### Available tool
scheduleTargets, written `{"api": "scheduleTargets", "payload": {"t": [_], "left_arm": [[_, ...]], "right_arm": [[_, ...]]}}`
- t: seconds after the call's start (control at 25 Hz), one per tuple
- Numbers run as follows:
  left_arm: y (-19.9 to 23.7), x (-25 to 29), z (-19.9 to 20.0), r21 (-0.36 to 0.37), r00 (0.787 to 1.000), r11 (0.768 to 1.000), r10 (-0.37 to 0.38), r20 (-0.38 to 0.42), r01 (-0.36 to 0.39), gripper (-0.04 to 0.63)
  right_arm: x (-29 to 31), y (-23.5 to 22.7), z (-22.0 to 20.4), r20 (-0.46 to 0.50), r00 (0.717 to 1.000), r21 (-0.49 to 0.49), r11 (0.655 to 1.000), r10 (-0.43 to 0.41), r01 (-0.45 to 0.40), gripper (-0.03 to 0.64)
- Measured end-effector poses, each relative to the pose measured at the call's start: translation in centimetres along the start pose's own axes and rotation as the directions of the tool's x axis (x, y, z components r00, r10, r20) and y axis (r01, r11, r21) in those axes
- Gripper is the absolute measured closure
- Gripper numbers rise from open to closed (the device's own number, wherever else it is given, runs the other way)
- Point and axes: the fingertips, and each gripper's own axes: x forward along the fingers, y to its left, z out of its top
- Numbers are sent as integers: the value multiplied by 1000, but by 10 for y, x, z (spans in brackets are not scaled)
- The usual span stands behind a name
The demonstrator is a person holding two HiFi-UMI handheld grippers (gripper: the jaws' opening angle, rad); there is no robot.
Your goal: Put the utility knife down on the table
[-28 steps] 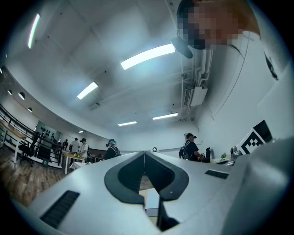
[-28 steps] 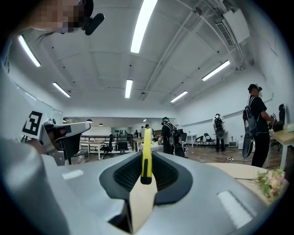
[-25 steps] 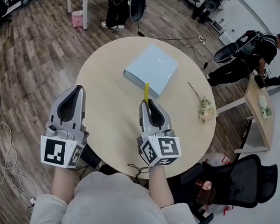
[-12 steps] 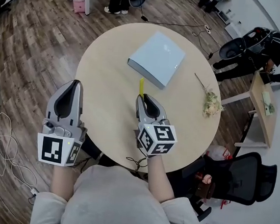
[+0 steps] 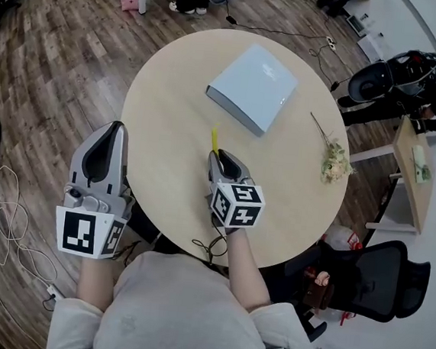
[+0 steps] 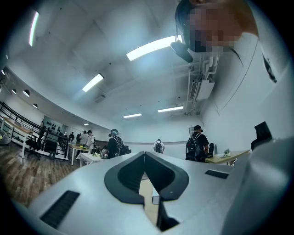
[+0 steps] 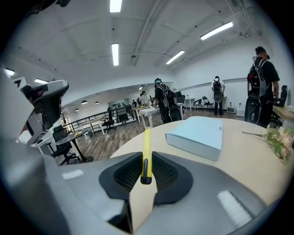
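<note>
A slim yellow utility knife (image 7: 146, 149) sticks out forward from my right gripper (image 7: 146, 158), whose jaws are shut on its rear end. In the head view the knife (image 5: 214, 138) points away from me over the round wooden table (image 5: 169, 119), and the right gripper (image 5: 221, 159) sits low above the table's near middle. My left gripper (image 5: 108, 135) hangs off the table's left edge, over the floor. Its jaws meet at the tips with nothing between them, as the left gripper view (image 6: 144, 155) shows.
A pale blue flat box (image 5: 253, 86) lies at the table's far side, just beyond the knife tip. A dried flower sprig (image 5: 331, 159) rests near the right edge. A black office chair (image 5: 368, 288) stands at the right, and cables (image 5: 0, 210) trail on the floor at the left.
The right gripper with the knife has drawn slightly back toward me and lower over the table. The left gripper has stayed by the table's left edge.
</note>
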Motion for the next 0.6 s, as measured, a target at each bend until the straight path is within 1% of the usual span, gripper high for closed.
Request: {"api": "scheduleTargets", "payload": {"t": [0.36, 0.6], "left_arm": [[10, -1, -5, 4, 1000, 1000, 17, -18, -17, 586], [18, -2, -10, 4, 999, 1000, 27, -33, -27, 586]], "right_arm": [[23, -7, -40, -110, 994, 50, 999, -6, 12, 543], [37, -10, -63, -173, 985, 55, 998, -17, 26, 543]]}}
